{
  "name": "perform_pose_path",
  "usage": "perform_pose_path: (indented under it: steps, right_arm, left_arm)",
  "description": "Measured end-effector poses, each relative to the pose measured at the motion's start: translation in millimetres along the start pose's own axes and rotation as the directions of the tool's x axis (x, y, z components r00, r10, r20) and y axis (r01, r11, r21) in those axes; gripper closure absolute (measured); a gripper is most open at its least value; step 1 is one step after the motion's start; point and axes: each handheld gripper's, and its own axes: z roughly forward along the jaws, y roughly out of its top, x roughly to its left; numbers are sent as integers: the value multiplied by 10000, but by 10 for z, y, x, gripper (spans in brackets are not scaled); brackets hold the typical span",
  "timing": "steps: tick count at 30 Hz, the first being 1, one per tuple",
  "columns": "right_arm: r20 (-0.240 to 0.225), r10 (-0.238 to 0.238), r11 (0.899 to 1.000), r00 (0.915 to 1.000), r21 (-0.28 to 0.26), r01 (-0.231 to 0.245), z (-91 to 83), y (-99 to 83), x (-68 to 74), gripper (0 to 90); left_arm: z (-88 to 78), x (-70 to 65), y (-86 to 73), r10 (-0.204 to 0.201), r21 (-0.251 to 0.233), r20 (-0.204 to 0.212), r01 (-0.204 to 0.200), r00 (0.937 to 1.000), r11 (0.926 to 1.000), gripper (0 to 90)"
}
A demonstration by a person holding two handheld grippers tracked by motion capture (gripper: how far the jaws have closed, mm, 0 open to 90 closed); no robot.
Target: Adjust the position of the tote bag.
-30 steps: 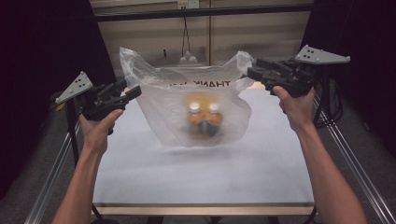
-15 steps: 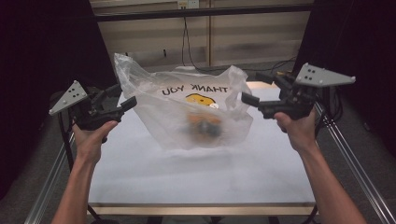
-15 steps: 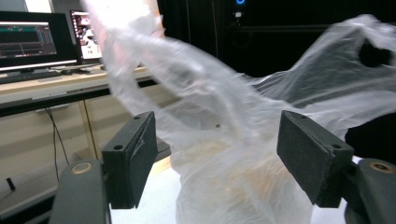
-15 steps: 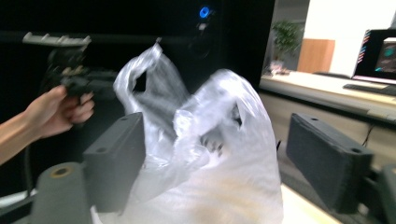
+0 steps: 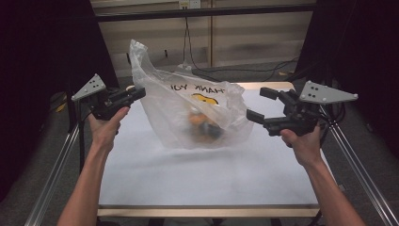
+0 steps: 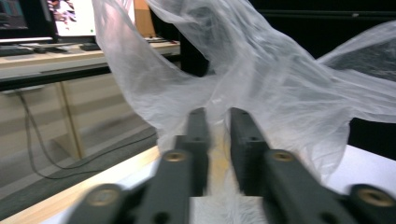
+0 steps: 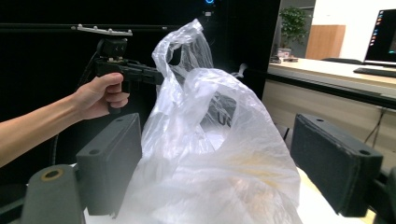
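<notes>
A clear plastic bag printed THANK YOU sits on the white table. Blurred orange items lie inside it. My left gripper is at the bag's left edge. Its jaws have just been closing and now pinch the film in the left gripper view. One handle loop stands up above it. My right gripper is open just right of the bag, its jaws having widened. In the right gripper view the bag bulges between the wide pads without being pressed. The left gripper is beyond it.
Metal frame rails run along both table sides, and a wooden strip edges the front. Cables lie on the floor behind the table. Desks with monitors stand farther off.
The bag has sunk from being stretched between both grippers down onto the table. The right gripper has opened, let go and dropped lower. The left gripper's jaws have closed on the bag's edge.
</notes>
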Motion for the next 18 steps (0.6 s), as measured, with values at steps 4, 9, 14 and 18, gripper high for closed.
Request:
perform_pose_path:
  steps: [4, 9, 14, 18]
  right_arm:
    - [210, 27, 10000, 9998, 21, -27, -153, -18, -18, 161]
    - [221, 222, 9947, 9995, 995, -243, -130, -323, -21, 161]
    - [-35, 105, 9762, 9999, 2164, -95, 106, -672, 74, 161]
    - [-89, -375, 9573, 9993, 2865, 385, 334, -830, 118, 158]
  left_arm:
    - [38, -20, -10, 47, 227, -123, -44, 9999, 9997, 900]
    - [39, -24, -12, -131, 206, -63, 132, 9999, 9997, 900]
    - [70, -40, -19, -126, 218, 110, 124, 9999, 9997, 900]
    - [85, -41, -31, -152, 291, 191, 146, 9997, 9995, 900]
